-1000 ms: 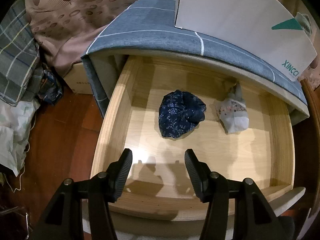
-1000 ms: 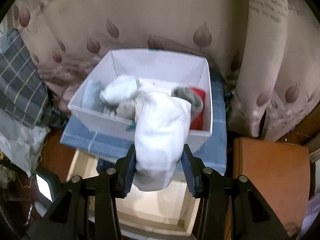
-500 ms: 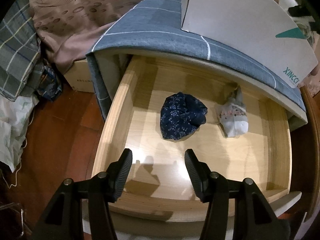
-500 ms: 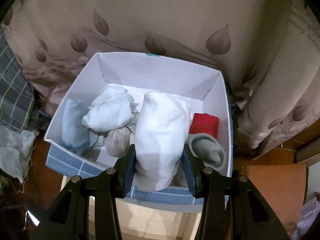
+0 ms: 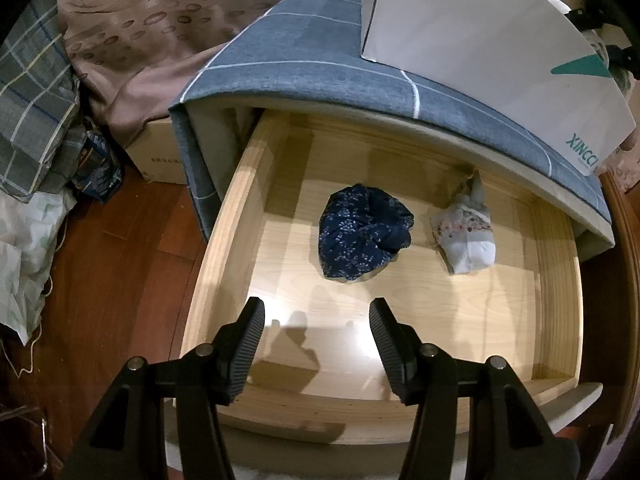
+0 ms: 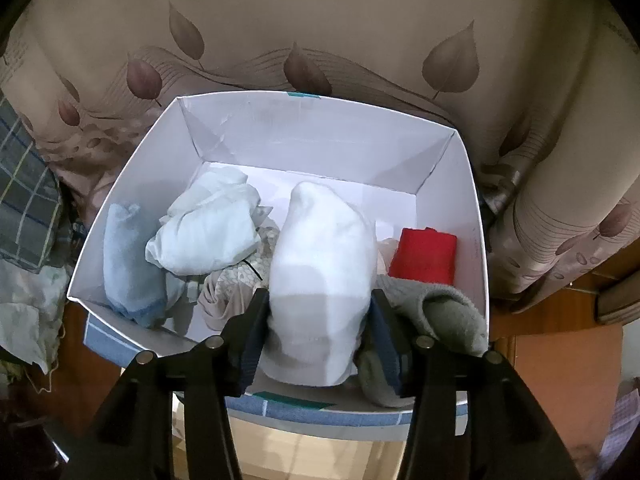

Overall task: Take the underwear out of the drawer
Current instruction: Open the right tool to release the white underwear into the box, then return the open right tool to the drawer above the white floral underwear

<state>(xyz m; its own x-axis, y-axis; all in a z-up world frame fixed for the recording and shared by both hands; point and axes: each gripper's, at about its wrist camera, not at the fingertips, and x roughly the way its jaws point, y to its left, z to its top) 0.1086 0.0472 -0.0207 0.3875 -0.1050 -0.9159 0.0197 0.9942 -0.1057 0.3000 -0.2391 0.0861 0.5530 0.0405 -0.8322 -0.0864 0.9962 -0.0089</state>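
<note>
Right gripper (image 6: 318,322), jaws just opening, has the white bundle (image 6: 320,276) between its fingers inside the white box (image 6: 316,136). Left gripper (image 5: 316,344) hangs agape over the drawer (image 5: 240,216) (navy underwear (image 5: 362,236) and a pale floral piece (image 5: 466,236) lie there).

Leaf-print beige curtain (image 6: 320,32), reddish wood floor (image 5: 104,272), blue grid-cloth cabinet top (image 5: 320,76), plaid fabric (image 5: 28,92)

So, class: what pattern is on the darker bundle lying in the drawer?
Dark navy bundle, small pale floral speckles; left wrist view.

Left gripper (image 5: 316,334): angled steeply down, jaws apart, nothing between; right gripper (image 6: 318,322): angled down, jaws just widening around white bundle (image 6: 320,272).
</note>
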